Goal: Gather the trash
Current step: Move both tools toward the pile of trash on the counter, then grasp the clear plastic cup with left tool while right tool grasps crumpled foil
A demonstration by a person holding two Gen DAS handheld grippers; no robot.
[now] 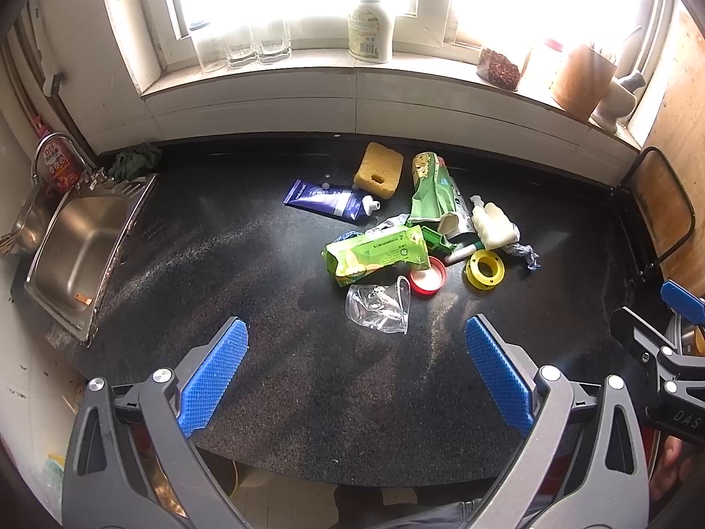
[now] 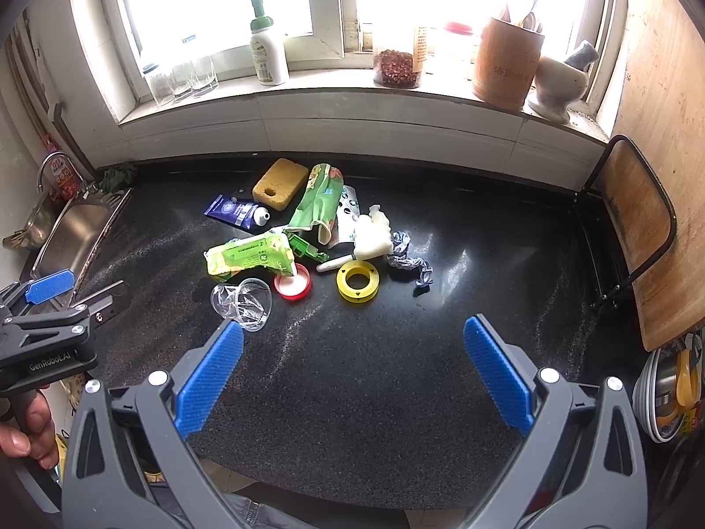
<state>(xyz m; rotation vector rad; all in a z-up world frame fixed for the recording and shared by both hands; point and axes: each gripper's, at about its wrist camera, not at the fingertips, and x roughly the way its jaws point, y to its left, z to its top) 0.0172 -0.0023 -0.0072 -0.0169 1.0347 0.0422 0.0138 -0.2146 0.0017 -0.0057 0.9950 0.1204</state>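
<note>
Kitchen setting: we work over a black speckled countertop (image 1: 264,264) below a bright window sill (image 2: 335,83), with a steel sink (image 1: 75,247) set into the left end of the surface.

We hold the left gripper (image 1: 357,344) above the front edge of the countertop, fingers spread wide and empty. We hold the right gripper (image 2: 352,344) likewise above the front edge, fingers spread wide and empty. Neither touches any item.

Trash lies clustered near the middle of the surface, toward the back edge:
- A yellow sponge (image 2: 280,183) sits nearest the back edge.
- A blue tube (image 2: 238,212) lies just beside the sponge on its left.
- A green wrapper (image 2: 319,203) lies to the right of the sponge.
- A green wipes pack (image 2: 249,256) lies in front of the tube.
- A red lid (image 2: 292,281) touches the front right corner of the pack.
- A crushed clear plastic cup (image 2: 243,304) lies nearest the front edge, just beside the lid.
- A yellow tape spool (image 2: 357,281) lies flat to the right of the lid.
- A white crumpled piece (image 2: 372,238) sits behind the spool.
- A crumpled grey-blue scrap (image 2: 410,260) lies at the right of the cluster.

On the sill we see drinking glasses (image 2: 180,79), a white bottle with a green cap (image 2: 266,48), a jar of red flakes (image 2: 396,61), a wooden utensil holder (image 2: 506,66) and a mortar with pestle (image 2: 559,83).
</note>
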